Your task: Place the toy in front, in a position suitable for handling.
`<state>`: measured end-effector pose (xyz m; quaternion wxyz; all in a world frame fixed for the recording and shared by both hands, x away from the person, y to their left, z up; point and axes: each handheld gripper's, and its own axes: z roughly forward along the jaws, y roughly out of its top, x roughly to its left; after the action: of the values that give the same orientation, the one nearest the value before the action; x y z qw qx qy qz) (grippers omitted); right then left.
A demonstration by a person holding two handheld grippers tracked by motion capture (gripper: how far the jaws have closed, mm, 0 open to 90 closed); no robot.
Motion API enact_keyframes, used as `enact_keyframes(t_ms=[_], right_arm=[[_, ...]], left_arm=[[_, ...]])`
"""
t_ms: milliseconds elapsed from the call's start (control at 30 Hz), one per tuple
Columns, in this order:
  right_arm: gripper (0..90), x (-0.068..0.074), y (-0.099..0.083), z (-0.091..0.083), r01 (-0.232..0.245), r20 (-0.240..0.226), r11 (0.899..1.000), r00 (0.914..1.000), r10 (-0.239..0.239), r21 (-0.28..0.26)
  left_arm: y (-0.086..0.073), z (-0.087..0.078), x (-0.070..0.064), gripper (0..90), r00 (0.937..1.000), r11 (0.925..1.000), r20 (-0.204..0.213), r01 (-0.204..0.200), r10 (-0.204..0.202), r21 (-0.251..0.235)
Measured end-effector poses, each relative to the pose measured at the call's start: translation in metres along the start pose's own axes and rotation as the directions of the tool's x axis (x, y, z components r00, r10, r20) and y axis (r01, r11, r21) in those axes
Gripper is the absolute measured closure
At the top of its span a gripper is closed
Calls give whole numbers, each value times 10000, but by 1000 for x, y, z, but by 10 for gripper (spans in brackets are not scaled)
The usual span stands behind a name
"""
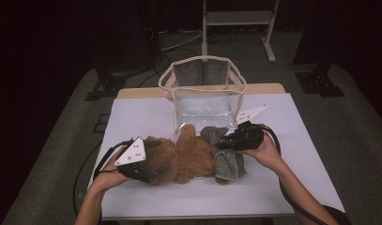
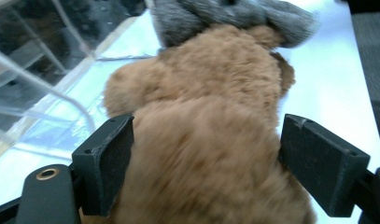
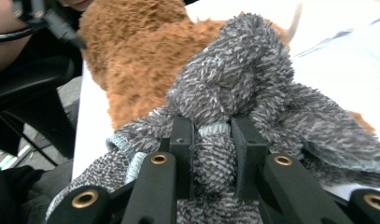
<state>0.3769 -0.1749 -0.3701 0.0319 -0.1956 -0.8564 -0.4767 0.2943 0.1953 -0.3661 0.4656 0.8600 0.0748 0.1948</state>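
A brown teddy bear (image 1: 188, 157) lies on its side on the white table (image 1: 292, 140). A grey knitted garment (image 1: 228, 161) covers its right end. My left gripper (image 1: 156, 161) is at the bear's left end. In the left gripper view its jaws stand wide apart astride the bear (image 2: 201, 93), the pads (image 2: 103, 168) touching fur, with the grey garment (image 2: 234, 16) beyond. My right gripper (image 1: 221, 144) comes in from the right. In the right gripper view it (image 3: 212, 140) is shut on a bunched fold of the garment (image 3: 253, 74), with the bear (image 3: 131, 56) behind.
A clear plastic bag (image 1: 205, 89) with cream trim stands open at the back middle of the table, just behind the bear. Bare table lies to the far right and along the front edge. A metal stand (image 1: 235, 18) is on the floor beyond.
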Motion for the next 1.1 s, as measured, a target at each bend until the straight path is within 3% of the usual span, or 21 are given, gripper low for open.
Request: enact_keyframes(t_ms=[67,167,300,600,667,900,1067,1100], right_arm=[[725,-4,-3,-4,-60,346,10000,9994,59,29],[725,-10,-11,-4,-324,434,9993,9986,315,192],[724,-7,-16,9,-346,43,9990,9994,345,272],[725,15,-8,19,74,-791,9999,9968,-63,143],[724,17,-7,19,238,-696,9995,9973,-221,230],[718,3,-18,7,-352,-518,9993,9981,346,-103],[716,1,-26,-3,-453,-432,9985,9981,439,-313],[716,1,-27,-5,-468,-407,9984,9981,454,-320]], left_arm=[[-2,4,-1,181,9999,9999,134,-94,93,133],[-12,9,2,183,10000,9978,-69,-7,12,664],[-25,9,9,193,9990,9974,-304,350,-331,624],[-27,13,22,216,9982,9934,-530,346,-290,1089],[-24,12,22,216,9989,9936,-440,224,-176,1106],[8,17,6,209,9982,9970,186,-584,575,501],[30,37,-9,201,9891,9927,911,-1184,1159,225],[35,48,-13,198,9857,9908,1070,-1336,1304,229]])
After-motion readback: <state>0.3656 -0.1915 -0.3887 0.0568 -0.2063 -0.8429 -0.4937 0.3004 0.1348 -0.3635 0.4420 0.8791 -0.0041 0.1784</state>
